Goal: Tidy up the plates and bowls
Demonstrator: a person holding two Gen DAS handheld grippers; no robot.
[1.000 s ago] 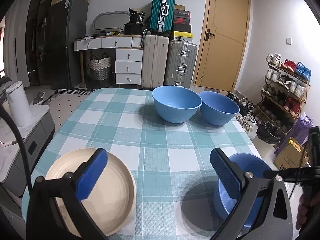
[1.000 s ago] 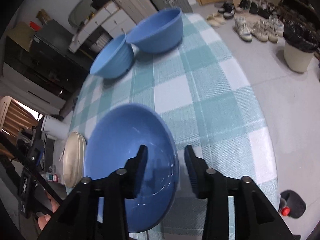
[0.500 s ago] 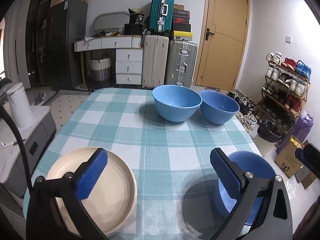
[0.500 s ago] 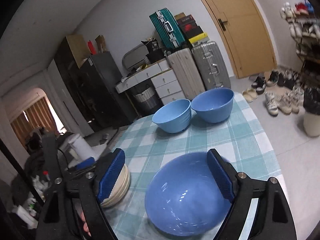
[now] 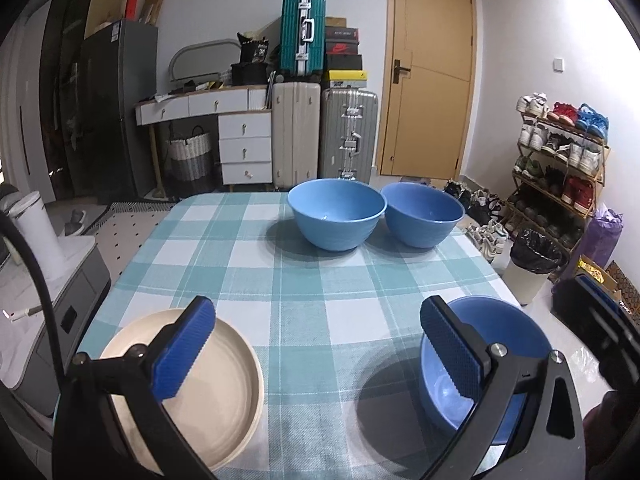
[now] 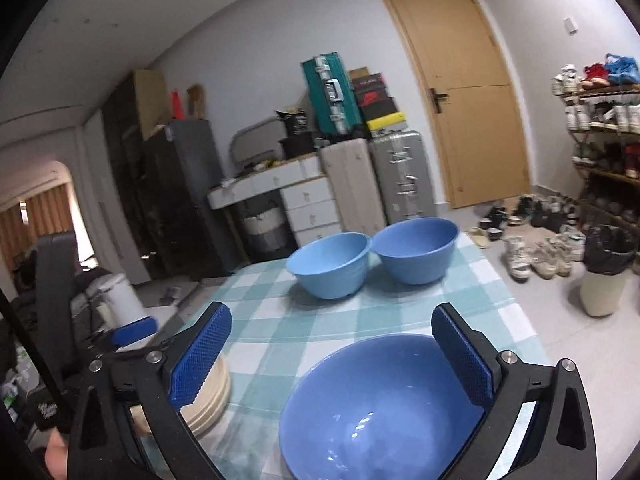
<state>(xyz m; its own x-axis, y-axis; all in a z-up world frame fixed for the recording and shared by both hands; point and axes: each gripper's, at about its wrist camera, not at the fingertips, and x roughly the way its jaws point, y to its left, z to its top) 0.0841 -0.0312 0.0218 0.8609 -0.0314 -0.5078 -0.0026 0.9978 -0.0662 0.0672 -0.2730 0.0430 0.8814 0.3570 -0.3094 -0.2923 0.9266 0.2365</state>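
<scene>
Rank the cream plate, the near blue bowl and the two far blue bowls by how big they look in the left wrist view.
1. Cream plate, the widest, though it lies close to the camera.
2. Near blue bowl, partly hidden by a finger, also close.
3. Far left bowl.
4. Far right bowl; only slightly smaller, so their order is uncertain.

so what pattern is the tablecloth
Teal-and-white check tablecloth, clearest in the left wrist view.

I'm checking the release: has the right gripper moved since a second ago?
Yes. The right gripper has opened wide and tilted up and back from the near blue bowl; the wooden door now fills the view, where earlier only its foot showed.
</scene>
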